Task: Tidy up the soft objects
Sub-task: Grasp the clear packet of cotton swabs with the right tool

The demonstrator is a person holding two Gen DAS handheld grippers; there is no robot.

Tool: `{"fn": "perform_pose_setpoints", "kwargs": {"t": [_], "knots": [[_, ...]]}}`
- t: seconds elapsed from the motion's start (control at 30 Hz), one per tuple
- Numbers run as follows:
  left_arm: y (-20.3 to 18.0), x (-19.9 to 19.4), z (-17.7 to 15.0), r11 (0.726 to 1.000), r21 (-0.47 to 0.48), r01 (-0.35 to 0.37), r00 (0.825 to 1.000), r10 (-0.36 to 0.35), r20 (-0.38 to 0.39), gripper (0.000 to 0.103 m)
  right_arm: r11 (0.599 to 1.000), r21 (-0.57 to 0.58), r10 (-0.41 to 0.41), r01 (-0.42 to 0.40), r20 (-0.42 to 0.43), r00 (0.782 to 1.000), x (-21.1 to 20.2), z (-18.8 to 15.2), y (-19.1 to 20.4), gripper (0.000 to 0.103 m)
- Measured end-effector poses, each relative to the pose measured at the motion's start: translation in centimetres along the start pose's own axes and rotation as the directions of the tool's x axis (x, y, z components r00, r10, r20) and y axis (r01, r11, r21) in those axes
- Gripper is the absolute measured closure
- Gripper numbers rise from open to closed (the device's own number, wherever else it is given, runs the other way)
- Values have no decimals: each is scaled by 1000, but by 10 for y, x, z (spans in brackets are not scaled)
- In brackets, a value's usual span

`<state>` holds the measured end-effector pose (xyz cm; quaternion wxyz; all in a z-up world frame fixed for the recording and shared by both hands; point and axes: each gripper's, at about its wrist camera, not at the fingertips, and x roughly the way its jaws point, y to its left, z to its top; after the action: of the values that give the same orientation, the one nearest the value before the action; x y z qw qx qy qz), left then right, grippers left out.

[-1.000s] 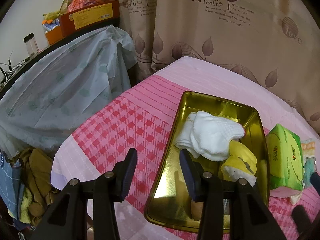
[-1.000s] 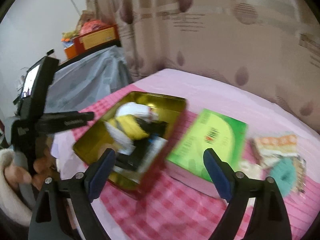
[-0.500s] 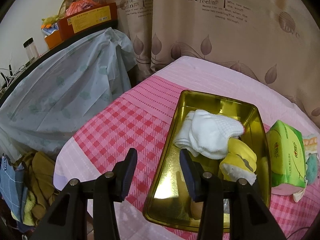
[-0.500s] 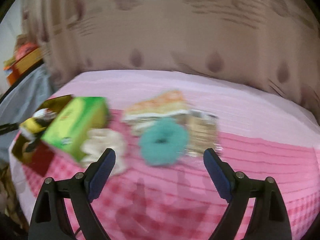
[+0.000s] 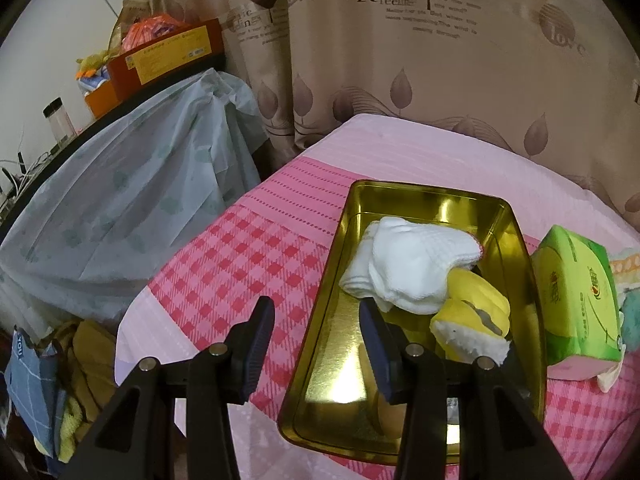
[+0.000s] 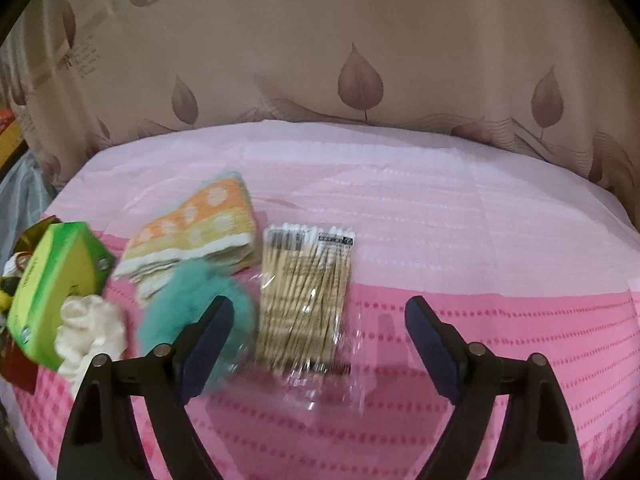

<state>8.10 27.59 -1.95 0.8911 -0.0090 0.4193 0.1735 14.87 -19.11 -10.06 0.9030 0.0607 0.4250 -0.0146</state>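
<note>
The left gripper [image 5: 316,328] is partly open and empty, straddling the rim of the gold tray [image 5: 320,328] that holds white socks [image 5: 412,264]. The right gripper [image 6: 320,320] is wide open and empty above the swab pack [image 6: 306,292]; the teal scrunchie [image 6: 180,304] lies just beside it.

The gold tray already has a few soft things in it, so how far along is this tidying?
Partly done. The gold tray already holds white socks and a yellow item. Nothing is in hand: the left gripper and right gripper are both open and empty. Left outside on the pink cloth: teal scrunchie, cream scrunchie, folded orange towel, tissue pack, cotton swabs.
</note>
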Motion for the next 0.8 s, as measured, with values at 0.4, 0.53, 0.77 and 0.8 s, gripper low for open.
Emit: {"fn": "perform_pose_setpoints", "kwargs": {"t": [0.4, 0.53, 0.77, 0.8], "knots": [[-19, 5, -5, 997, 82, -15, 1000, 14, 9, 58, 997, -59, -44, 41, -49, 998, 46, 16, 3, 24], [-20, 5, -6, 996, 87, -17, 1000, 16, 12, 58, 996, -68, -62, 59, -31, 998, 40, 13, 3, 53], [-23, 0, -7, 995, 98, -12, 1000, 10, 29, 58, 995, -60, -85, 84, -17, 996, 22, -8, -6, 65], [-24, -2, -8, 995, 100, -9, 999, 6, 32, 58, 995, -57, -89, 87, -17, 996, 20, -11, -7, 65]]}}
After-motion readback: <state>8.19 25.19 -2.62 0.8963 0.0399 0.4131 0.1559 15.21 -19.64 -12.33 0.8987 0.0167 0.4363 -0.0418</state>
